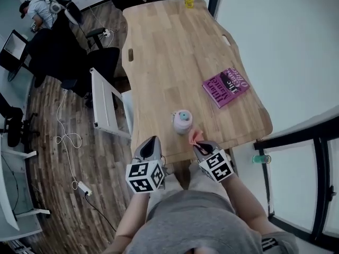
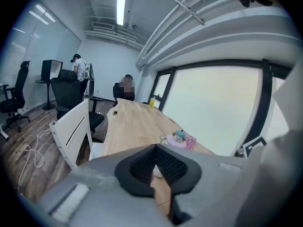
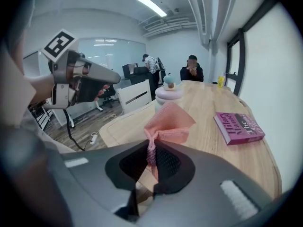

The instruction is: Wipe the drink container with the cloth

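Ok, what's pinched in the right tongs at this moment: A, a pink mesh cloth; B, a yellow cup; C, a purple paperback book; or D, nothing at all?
A: the right gripper view shows the right tongs shut on the pink mesh cloth, whose loose end fans out above them.

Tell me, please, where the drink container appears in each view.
Head view: drink container lower centre, near the front edge of the table.
Left gripper view: right of centre, just above the jaws.
Right gripper view: upper centre, beyond the pink cloth.
Shared landmark: yellow cup at the table's far end.
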Tool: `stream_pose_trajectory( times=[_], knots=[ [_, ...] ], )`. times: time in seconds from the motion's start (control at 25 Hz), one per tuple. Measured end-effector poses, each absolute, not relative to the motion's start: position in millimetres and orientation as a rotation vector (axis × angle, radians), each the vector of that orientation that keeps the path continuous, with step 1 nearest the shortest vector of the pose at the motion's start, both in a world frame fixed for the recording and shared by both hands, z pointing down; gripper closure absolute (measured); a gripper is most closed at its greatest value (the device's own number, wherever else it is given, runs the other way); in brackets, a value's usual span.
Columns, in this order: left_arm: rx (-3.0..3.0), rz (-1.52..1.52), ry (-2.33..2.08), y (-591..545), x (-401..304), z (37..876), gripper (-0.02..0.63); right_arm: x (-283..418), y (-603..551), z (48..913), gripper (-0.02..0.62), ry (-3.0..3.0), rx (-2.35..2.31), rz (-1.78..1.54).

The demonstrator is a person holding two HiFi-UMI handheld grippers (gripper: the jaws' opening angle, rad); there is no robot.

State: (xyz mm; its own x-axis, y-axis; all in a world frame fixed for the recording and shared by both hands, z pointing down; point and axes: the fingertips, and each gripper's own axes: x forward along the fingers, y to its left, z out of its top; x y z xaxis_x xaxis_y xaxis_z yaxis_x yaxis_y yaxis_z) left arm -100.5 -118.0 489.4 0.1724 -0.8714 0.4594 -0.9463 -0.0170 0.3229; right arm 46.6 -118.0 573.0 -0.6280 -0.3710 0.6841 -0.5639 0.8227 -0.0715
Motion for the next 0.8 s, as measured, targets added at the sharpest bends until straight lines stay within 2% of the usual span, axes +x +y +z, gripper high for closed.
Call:
stream_pose_trajectory(
  times=[0.36,0.8],
  knots=[
    [1.998,0.221,-1.607,-115,-107,491,0.603,39,-122,524,0.572,-2.363,0.892,0.309],
    [2.030,0.236,-1.565,-104,-127,497,0.603,-4,-127,483,0.572,-2.387,0.906,0.099]
  ],
)
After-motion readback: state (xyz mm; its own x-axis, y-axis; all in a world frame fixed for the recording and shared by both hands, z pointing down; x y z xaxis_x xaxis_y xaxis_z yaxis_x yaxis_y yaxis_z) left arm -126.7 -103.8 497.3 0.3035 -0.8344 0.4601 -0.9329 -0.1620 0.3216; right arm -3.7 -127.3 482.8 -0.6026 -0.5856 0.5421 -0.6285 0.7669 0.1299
